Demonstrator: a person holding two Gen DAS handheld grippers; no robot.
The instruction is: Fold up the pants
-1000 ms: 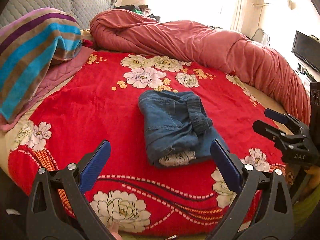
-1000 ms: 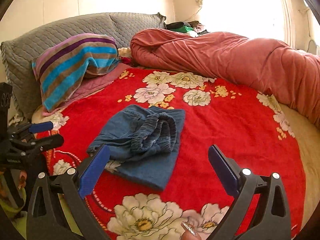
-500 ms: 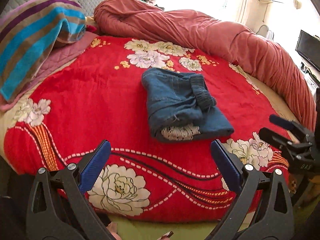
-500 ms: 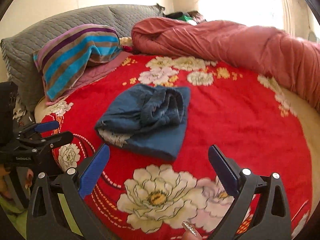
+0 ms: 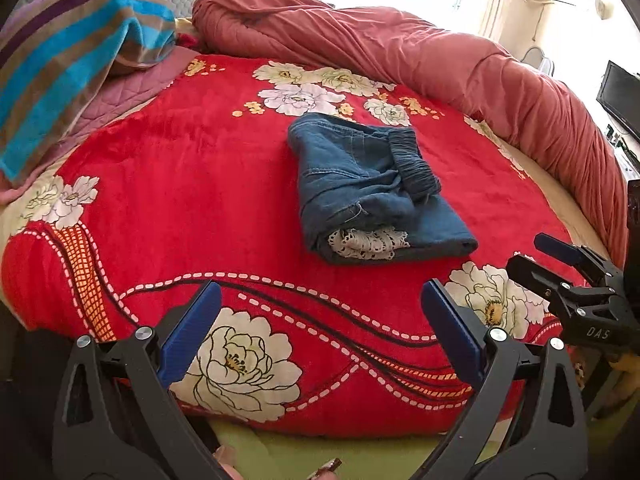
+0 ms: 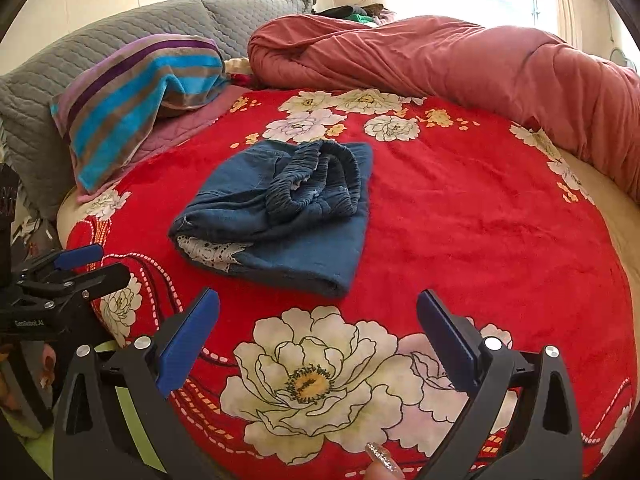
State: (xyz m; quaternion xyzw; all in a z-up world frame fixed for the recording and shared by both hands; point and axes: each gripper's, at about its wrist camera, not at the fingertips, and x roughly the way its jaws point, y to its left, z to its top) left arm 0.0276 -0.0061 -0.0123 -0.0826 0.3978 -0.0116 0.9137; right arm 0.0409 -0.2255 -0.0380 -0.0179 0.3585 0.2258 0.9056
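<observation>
The blue denim pants [image 5: 368, 184] lie folded in a compact bundle on the red floral blanket [image 5: 180, 184], elastic waistband on top and white lace trim showing at the near end. They also show in the right wrist view [image 6: 288, 208]. My left gripper [image 5: 320, 320] is open and empty, held near the blanket's front edge, short of the pants. My right gripper [image 6: 318, 328] is open and empty, over a large white flower in front of the pants. The right gripper also shows at the right edge of the left wrist view [image 5: 560, 264], and the left gripper at the left edge of the right wrist view [image 6: 68, 272].
A rolled pink-red duvet [image 5: 420, 52] runs along the back and right of the bed. A striped towel [image 5: 72, 52] lies on a pillow at the left, against a grey quilted headboard [image 6: 120, 36]. A dark screen [image 5: 620, 96] stands at the far right.
Both grippers have pulled back from the folded pants toward the bed's front edge. The pants have not moved and both grippers stay open.
</observation>
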